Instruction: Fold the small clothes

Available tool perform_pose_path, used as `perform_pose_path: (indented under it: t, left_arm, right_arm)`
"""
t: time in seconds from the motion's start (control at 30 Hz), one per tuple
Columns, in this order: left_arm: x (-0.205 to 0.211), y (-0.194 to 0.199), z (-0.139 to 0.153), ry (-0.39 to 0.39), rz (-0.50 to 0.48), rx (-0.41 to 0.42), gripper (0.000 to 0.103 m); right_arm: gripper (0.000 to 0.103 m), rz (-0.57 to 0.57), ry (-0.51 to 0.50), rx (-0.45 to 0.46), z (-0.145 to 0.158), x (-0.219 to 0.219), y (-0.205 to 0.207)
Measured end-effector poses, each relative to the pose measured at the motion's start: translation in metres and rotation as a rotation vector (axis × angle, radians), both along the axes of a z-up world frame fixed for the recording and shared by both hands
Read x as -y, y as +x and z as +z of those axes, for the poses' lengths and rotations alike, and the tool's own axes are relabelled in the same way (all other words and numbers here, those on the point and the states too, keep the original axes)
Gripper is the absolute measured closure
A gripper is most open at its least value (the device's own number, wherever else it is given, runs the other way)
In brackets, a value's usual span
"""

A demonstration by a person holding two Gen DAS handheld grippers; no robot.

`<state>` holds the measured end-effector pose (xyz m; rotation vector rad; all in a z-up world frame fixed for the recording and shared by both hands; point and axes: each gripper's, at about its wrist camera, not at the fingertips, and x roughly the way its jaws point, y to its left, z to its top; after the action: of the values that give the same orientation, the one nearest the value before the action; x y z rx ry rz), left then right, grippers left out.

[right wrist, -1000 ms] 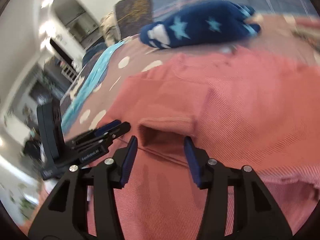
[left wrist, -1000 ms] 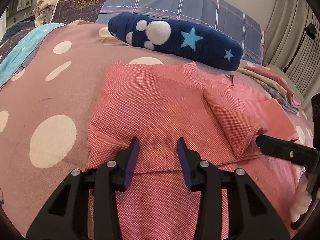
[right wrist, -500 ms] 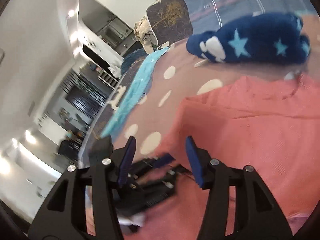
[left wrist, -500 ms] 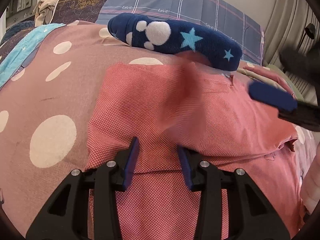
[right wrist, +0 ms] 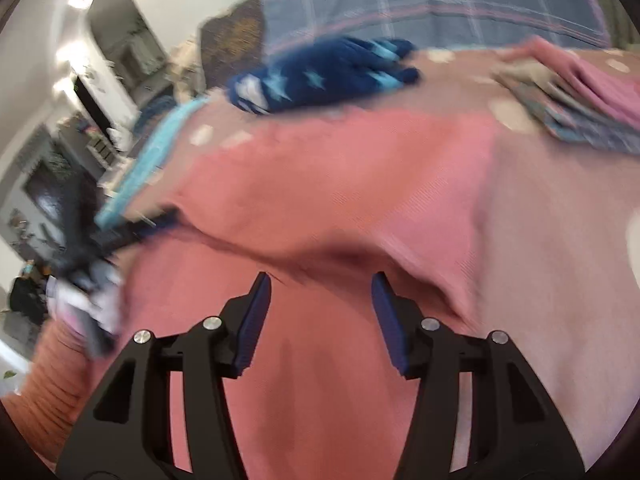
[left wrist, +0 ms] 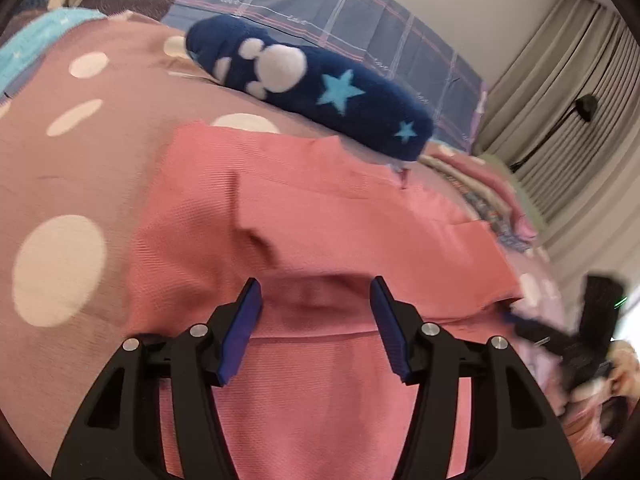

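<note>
Both tools, left (left wrist: pixel 316 300) and right (right wrist: pixel 320 296), now gape wider over the pink shirt (left wrist: pixel 320 220).

- A garment (left wrist: pixel 320 216) is spread flat on the bed (left wrist: pixel 60 160), with one layer folded over another near its front edge.
- The left claw (left wrist: pixel 316 324) is positioned at that front edge, its fingers set wide apart over the fold.
- The right claw (right wrist: pixel 318 312) is placed at the same edge, to the right of the left one, fingers likewise apart.
- A plush cushion (left wrist: pixel 320 84) is laid behind the garment, just beyond its far edge.
- A pillow (left wrist: pixel 360 28) is propped behind the cushion.
- A stack of folded clothes (right wrist: pixel 572 100) is found to the right of the garment.
</note>
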<state>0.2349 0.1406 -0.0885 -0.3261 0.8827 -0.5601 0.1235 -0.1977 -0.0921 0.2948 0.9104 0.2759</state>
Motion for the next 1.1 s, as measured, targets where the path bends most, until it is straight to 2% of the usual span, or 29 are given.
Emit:
perform_pose_path:
  t: [0.07,0.13,0.2,0.27,0.3,0.33,0.37,0.4,0.43,0.5,0.6,0.67,0.7,0.73,0.8,0.87,0.93,0.97,1.0,1.03,1.1]
  left_arm:
    - [0.005,0.002,0.003,-0.027,-0.006,-0.007,0.045]
    - [0.010,0.006,0.002,-0.007,0.006,-0.016,0.045]
    - [0.014,0.014,-0.005,0.038,0.040,-0.047,0.048]
    - [0.014,0.016,-0.006,0.054,0.069,-0.041,0.070]
    - [0.013,0.019,-0.005,0.036,0.065,-0.045,0.095]
    - [0.012,0.021,-0.004,0.007,0.061,-0.055,0.101]
    - [0.012,0.022,0.002,-0.010,0.072,-0.047,0.101]
    - [0.013,0.021,0.010,-0.009,0.075,-0.020,0.101]
    - [0.015,0.019,0.020,-0.003,0.073,0.015,0.101]
    - [0.020,0.013,0.047,0.000,0.055,0.097,0.101]
    - [0.024,0.006,0.077,0.017,0.052,0.201,0.101]
    - [0.019,0.000,0.091,0.041,0.084,0.273,0.101]
    - [0.013,-0.003,0.093,0.055,0.105,0.296,0.101]
    - [0.009,-0.003,0.090,0.062,0.111,0.297,0.101]
    - [-0.002,0.001,0.069,0.121,0.125,0.264,0.101]
    - [-0.012,0.011,0.037,0.204,0.148,0.198,0.099]
    - [-0.020,0.018,0.006,0.269,0.174,0.122,0.091]
    - [-0.026,0.020,-0.004,0.259,0.185,0.078,0.091]
    - [-0.035,0.020,-0.006,0.209,0.196,0.054,0.090]
    - [-0.043,0.017,0.001,0.171,0.222,0.074,0.083]
    - [-0.051,0.008,0.018,0.185,0.259,0.138,0.075]
  right_arm:
    - [0.051,-0.017,0.025,-0.027,-0.013,0.014,-0.005]
    - [0.051,-0.025,0.055,-0.007,-0.014,0.021,-0.010]
    - [0.050,-0.025,0.022,0.002,-0.012,0.014,-0.010]
    - [0.050,-0.017,-0.041,0.019,-0.010,0.006,-0.013]
    - [0.051,-0.015,-0.064,0.029,-0.007,0.002,-0.012]
    - [0.061,-0.019,-0.079,0.046,-0.003,-0.002,-0.011]
    - [0.067,-0.032,-0.088,0.065,0.001,-0.005,-0.010]
    - [0.080,-0.046,-0.090,0.084,0.007,-0.007,-0.011]
    - [0.084,-0.049,-0.064,0.105,0.014,-0.009,-0.011]
    - [0.084,-0.033,-0.037,0.110,0.019,-0.014,-0.007]
    - [0.086,-0.047,-0.055,0.040,0.010,-0.023,0.017]
    - [0.086,-0.159,-0.086,-0.007,-0.003,-0.014,0.030]
    - [0.096,-0.231,-0.102,-0.031,-0.008,-0.005,0.030]
    - [0.098,-0.272,-0.075,-0.027,-0.011,0.005,0.025]
    - [0.093,-0.296,-0.107,-0.025,-0.012,0.012,0.014]
    - [0.092,-0.247,-0.112,-0.028,-0.012,0.013,0.002]
    - [0.081,-0.213,-0.099,-0.034,-0.009,0.013,-0.012]
    - [0.079,-0.199,-0.086,-0.040,-0.005,0.014,-0.019]
    - [0.074,-0.195,-0.081,-0.042,-0.003,0.014,-0.023]
    - [0.073,-0.190,-0.084,-0.042,0.001,0.015,-0.030]
    - [0.073,-0.186,-0.101,-0.026,0.008,0.012,-0.037]
